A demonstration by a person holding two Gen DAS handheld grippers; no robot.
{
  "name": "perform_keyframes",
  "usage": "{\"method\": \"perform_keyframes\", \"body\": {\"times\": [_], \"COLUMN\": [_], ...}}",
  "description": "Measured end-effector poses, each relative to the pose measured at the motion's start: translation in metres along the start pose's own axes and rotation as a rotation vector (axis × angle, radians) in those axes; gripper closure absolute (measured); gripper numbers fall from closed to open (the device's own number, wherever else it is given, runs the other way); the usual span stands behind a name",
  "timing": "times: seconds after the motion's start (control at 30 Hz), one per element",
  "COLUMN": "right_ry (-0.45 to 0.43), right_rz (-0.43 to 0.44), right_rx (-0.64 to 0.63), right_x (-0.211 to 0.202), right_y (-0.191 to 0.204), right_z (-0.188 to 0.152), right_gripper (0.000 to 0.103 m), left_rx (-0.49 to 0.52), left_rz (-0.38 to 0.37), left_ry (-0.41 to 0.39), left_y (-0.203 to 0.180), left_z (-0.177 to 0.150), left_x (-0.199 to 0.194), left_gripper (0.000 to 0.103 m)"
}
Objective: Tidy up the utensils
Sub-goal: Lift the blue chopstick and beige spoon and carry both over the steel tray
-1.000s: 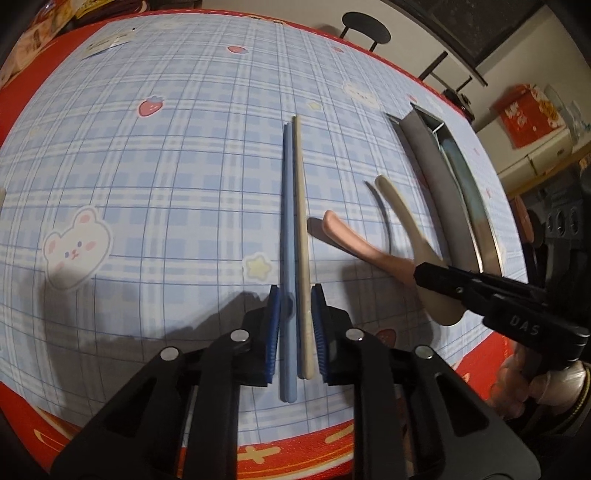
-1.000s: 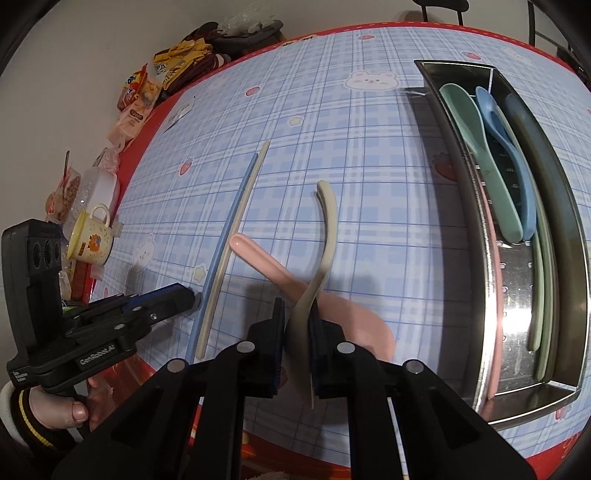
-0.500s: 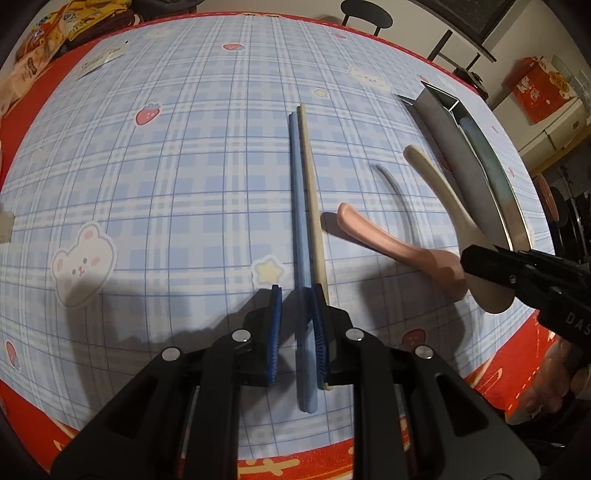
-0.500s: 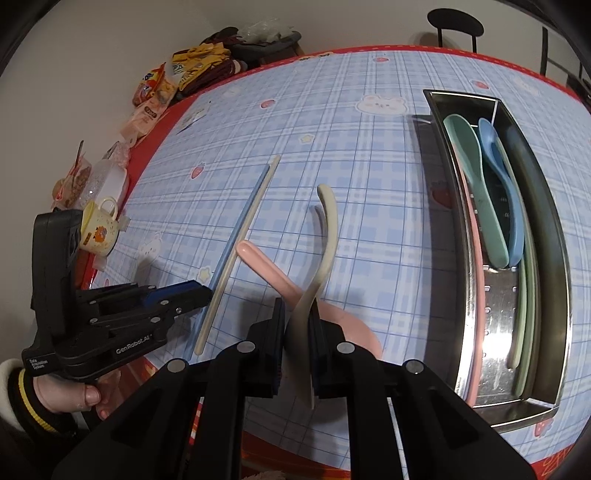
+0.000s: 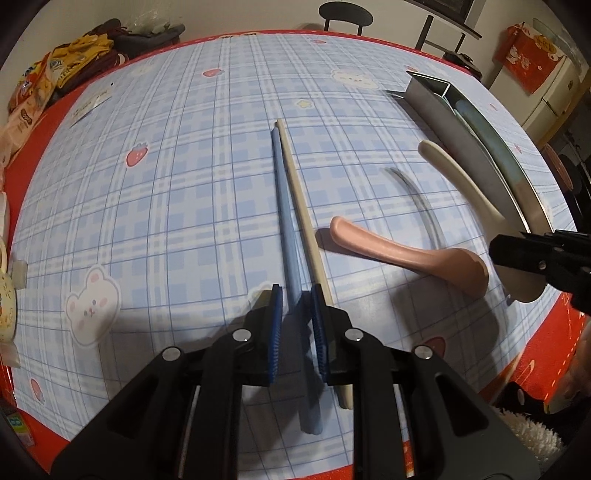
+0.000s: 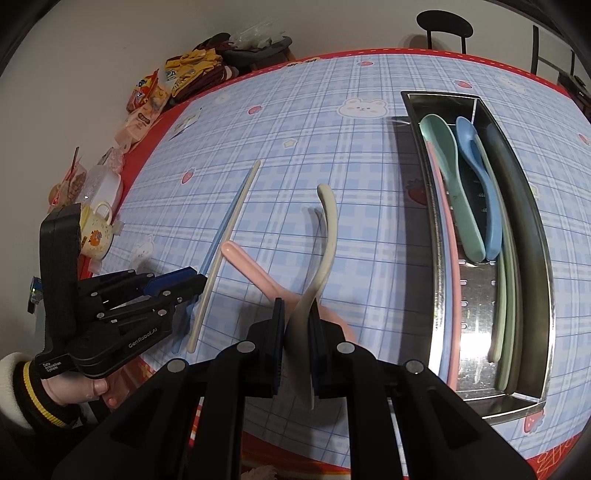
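This is a home, most likely a dining corner. The bench (image 6: pixel 369 155) wears a blue checked cloth printed with bears and strawberries over a red cover, the sort of thing found in a family room. Snack packets (image 6: pixel 147 99) and folded clothes (image 6: pixel 195 70) are piled at its far edge by a plain wall, with a small cartoon mug (image 6: pixel 96 230) (yellowish, with a handle) near them. A round black chair (image 6: pixel 444 22) stands behind the bench. A steel tray (image 6: pixel 532 397) holds plastic spoons (image 6: pixel 458 184), and a red gift box (image 5: pixel 530 55) sits on a pale cabinet (image 5: pixel 554 99).
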State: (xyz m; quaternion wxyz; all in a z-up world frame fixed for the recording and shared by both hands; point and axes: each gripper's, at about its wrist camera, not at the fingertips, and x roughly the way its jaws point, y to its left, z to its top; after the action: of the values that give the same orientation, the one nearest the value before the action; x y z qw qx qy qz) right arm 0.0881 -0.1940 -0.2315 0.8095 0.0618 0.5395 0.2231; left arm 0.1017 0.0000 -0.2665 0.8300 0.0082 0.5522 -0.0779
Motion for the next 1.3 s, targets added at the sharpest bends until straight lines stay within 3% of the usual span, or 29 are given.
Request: {"method": "perform_keyframes", "body": {"times": [0.13, 0.3, 0.47, 0.6, 0.9, 1.3], "right_ry": [-0.008, -0.017, -0.039, -0.058, -0.108, -0.163], "right_rz": [-0.001, -0.002, -0.006, -0.005, 0.011, -0.001], "right_rx": [0.003, -0.004, -0.019, -0.029, -0.031, 0.053], "right_x": [-0.003, -0.005, -0.010, -0.013, -0.026, -0.057], "right_y": [-0.002, -0.001, 0.000, 0.001, -0.006, -0.061], "right_z": [-0.001, 0.000, 0.004, 0.005, 0.004, -0.006], "right_gripper": [0.091, 0.091, 0.091, 0.091, 0.091, 0.091], "left_rx": [-0.011, -0.198, -0.323, -0.358, -0.322, -0.261], "left_rz": [0.003, -0.132, -0.199, -0.223, -0.252, -0.322], "left_ry": [-0.010, 0.011, -0.015, -0.065, -0.114, -0.080], "left_y": [0.004, 0.031, 0.052, 0.060, 0.040, -0.030], "left_z": [0.000, -0.005, -0.016, -0.016, -0.002, 0.030], "left_x": [0.001, -0.002, -0.015, -0.037, -0.067, -0.062], "left_gripper": [0.092, 0.092, 0.093, 0.093, 0.093, 0.093]}}
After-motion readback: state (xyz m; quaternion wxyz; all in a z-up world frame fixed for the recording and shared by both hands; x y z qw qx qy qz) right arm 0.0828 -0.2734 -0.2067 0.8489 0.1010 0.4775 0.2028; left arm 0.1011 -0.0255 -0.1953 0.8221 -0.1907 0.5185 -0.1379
